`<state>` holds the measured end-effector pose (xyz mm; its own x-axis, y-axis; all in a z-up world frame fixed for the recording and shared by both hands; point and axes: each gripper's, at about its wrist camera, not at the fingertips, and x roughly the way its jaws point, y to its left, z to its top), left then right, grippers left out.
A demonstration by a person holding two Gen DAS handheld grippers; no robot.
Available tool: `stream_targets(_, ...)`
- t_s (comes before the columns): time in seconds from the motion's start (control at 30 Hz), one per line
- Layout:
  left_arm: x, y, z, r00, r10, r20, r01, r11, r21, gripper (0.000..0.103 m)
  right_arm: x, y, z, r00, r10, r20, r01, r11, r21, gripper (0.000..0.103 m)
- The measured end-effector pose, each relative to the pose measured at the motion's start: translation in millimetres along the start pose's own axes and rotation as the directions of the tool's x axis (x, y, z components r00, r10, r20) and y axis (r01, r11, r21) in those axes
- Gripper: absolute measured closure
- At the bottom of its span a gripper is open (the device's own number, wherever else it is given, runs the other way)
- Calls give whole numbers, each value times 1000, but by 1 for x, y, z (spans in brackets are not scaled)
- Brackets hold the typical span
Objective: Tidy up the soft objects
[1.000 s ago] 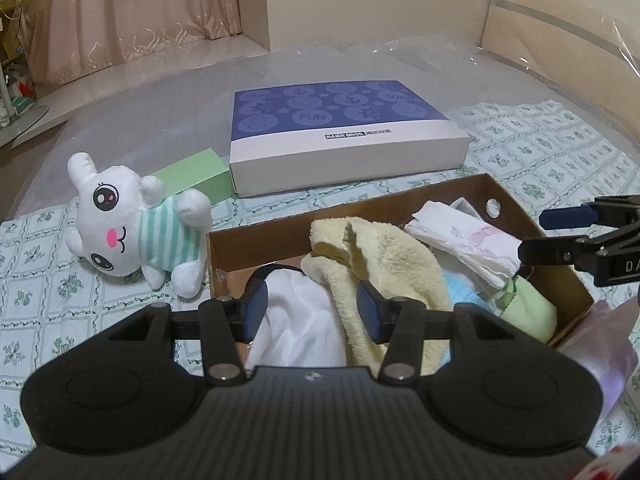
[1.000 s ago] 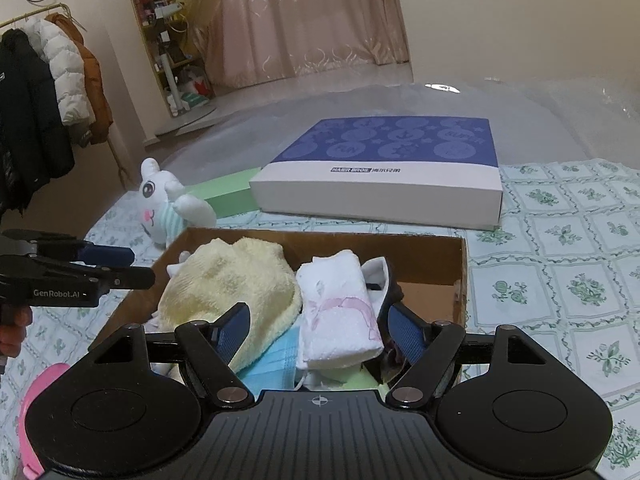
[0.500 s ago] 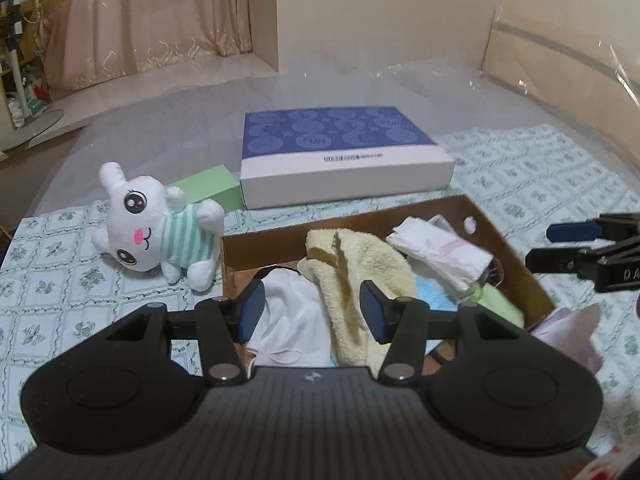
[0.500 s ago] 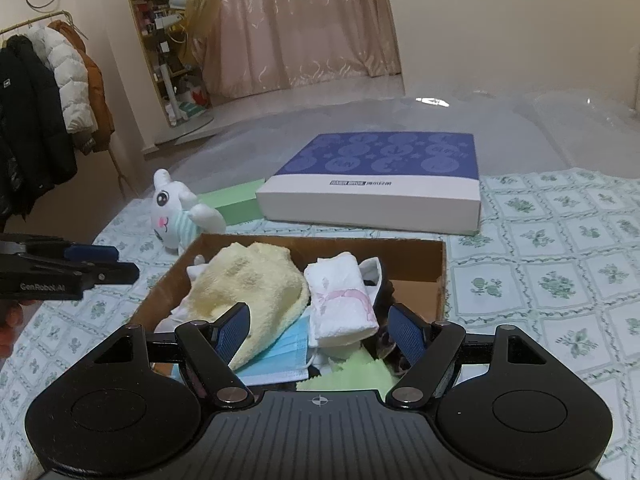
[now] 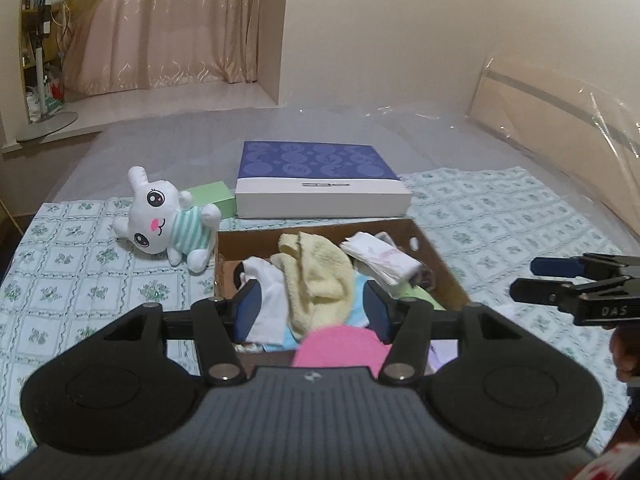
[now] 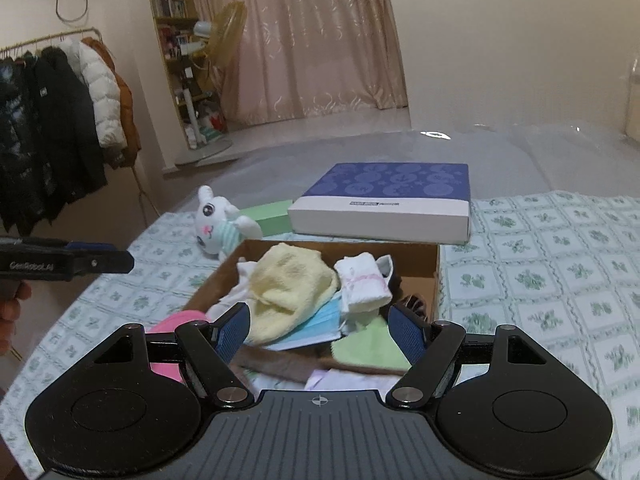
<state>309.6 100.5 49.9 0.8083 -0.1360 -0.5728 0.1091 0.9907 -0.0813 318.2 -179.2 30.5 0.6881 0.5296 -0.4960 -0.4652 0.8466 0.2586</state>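
An open cardboard box (image 5: 438,258) (image 6: 436,276) on the bed holds a yellow towel (image 5: 316,268) (image 6: 292,284), a folded white cloth (image 5: 380,258) (image 6: 362,280), a blue face mask (image 6: 316,326), a white garment (image 5: 270,292) and a green cloth (image 6: 370,350). A pink soft item (image 5: 340,346) (image 6: 168,338) lies at the box's near edge. A white plush bunny (image 5: 164,218) (image 6: 220,222) lies left of the box. My left gripper (image 5: 310,310) is open and empty above the box's near side. My right gripper (image 6: 320,330) is open and empty over the box.
A flat blue-and-white box (image 5: 320,180) (image 6: 384,200) and a small green box (image 5: 212,198) (image 6: 268,214) lie behind the cardboard box. The bed has a green-patterned sheet (image 5: 80,280). Coats on a rack (image 6: 52,128) and a fan (image 6: 224,40) stand to the left.
Both grippers have pulled back and up from the box, so it looks smaller and farther. A pink soft item has come into view at the box's near edge.
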Motion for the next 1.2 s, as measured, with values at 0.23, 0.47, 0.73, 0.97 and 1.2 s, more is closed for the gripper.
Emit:
stream_targets(0.23,-58,-16,-18,1000,-21,18,21,1000,-22,48,-47,14,-13,999,-6,52,1,996,90,27)
stream_targets(0.47,-109,-29,-41,1000,-17,26,18,999,-48,45,-93,33,-26,997,-8,79,0,994,110,27)
stream_targets(0.73,-151,-46,-77,999,19,29,-17,998,-68,45,-127,55,-57,999,-16,46,11,996,94,27)
stream_targets(0.97,-179,-60,-105,999,30,21,-28,996,-90,45,-147,73,-85,1000,-14,19,12,995,99,27)
stream_targets(1.2,-191,-74,-131,998,62,-13,-63,993,-104,45,-161,83,-106,1000,-26,-4,26,988,152,27)
